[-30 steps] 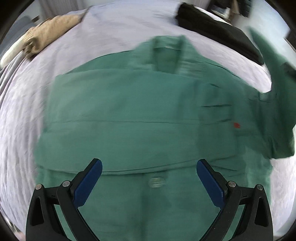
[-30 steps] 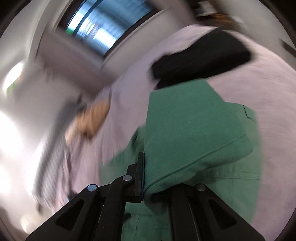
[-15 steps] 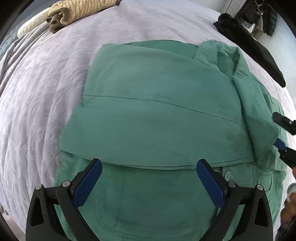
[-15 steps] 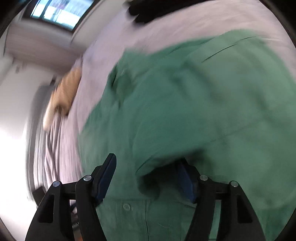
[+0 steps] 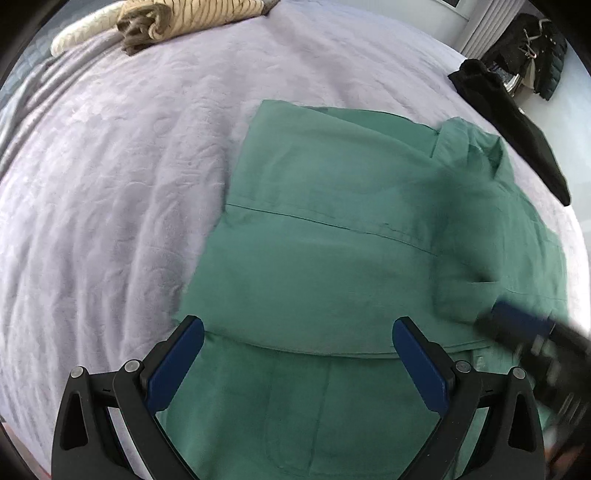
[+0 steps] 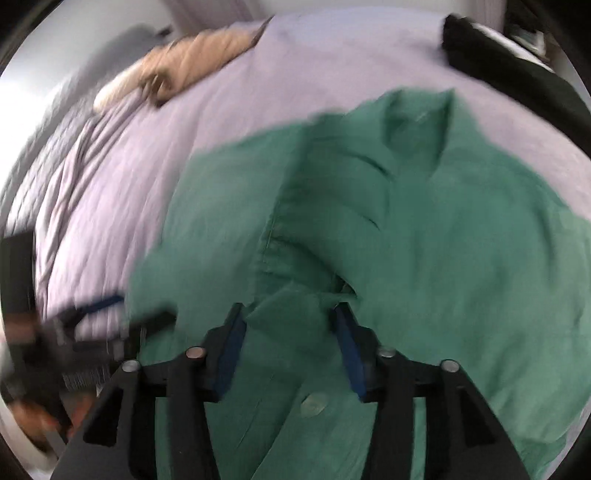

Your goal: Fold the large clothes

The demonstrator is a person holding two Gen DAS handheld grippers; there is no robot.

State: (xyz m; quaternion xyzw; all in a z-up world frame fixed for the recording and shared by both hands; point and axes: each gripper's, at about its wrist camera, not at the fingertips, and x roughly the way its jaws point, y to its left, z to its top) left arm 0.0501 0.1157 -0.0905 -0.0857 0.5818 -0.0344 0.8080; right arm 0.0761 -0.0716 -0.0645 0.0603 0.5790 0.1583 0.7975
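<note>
A large green shirt lies on the lilac bedspread, its left sleeve and side folded across the body, collar at the far right. My left gripper is open and empty just above the shirt's lower part. My right gripper is open, its jaws either side of a folded sleeve end of the shirt, not clamped on it. The right gripper also shows blurred in the left wrist view at the shirt's right edge.
A beige striped folded garment lies at the bed's far left. A black garment lies along the far right edge. Dark clothes hang beyond the bed. The left gripper shows blurred in the right wrist view.
My right gripper carried the right sleeve over onto the shirt and opened, letting it go. My left gripper stayed open and shifted left, so the shirt sits more to the right in its view.
</note>
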